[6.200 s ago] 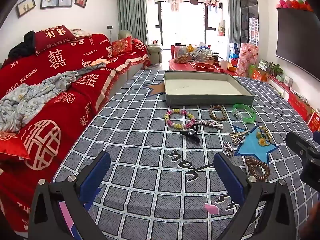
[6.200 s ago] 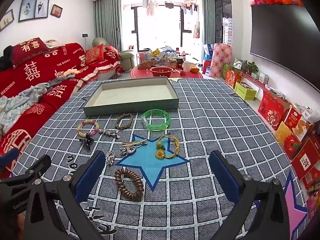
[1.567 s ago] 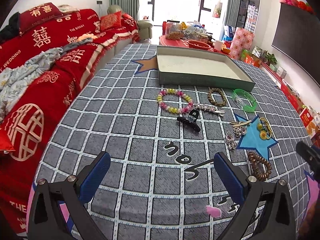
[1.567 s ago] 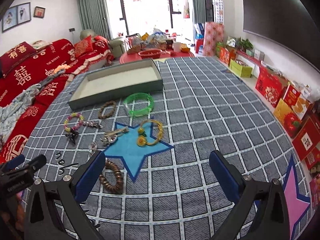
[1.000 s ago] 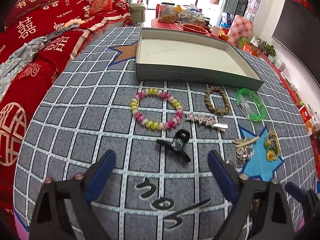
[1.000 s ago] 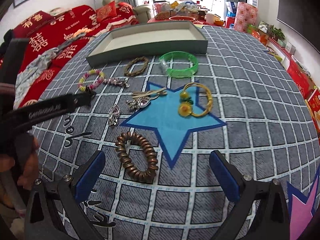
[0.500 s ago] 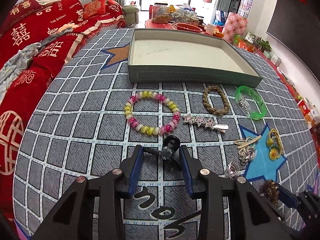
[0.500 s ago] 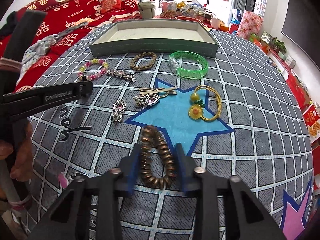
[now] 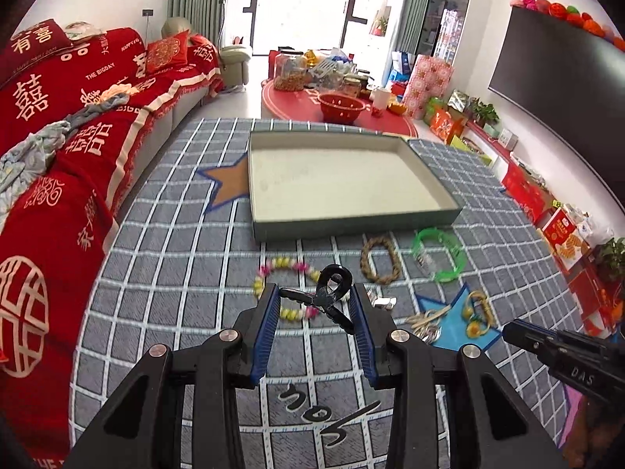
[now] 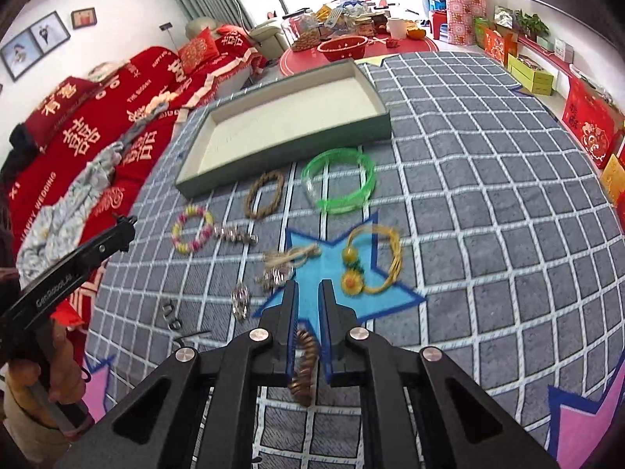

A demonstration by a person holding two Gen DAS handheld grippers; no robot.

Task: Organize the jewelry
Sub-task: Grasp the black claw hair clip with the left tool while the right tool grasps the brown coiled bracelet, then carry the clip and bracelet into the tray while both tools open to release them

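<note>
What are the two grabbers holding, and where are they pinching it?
The left gripper pinches the black hair clip across its prongs, loop end poking up. The right gripper squeezes the brown spiral hair tie by its sides, flattened between the fingers.

Grey checked cloth-covered surface (image 10: 488, 211) with star motifs. On it: 1 shallow green tray (image 10: 281, 148); 1 green bangle (image 10: 339, 184); 1 braided bracelet (image 10: 265, 194); 1 beaded bracelet (image 10: 192, 229); 1 yellow flower cord (image 10: 371, 262); several small silver pieces (image 10: 273, 273).

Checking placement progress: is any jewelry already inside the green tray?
No. The tray shows only its bare pale floor, while the black hair claw is clamped in the left gripper.
</note>
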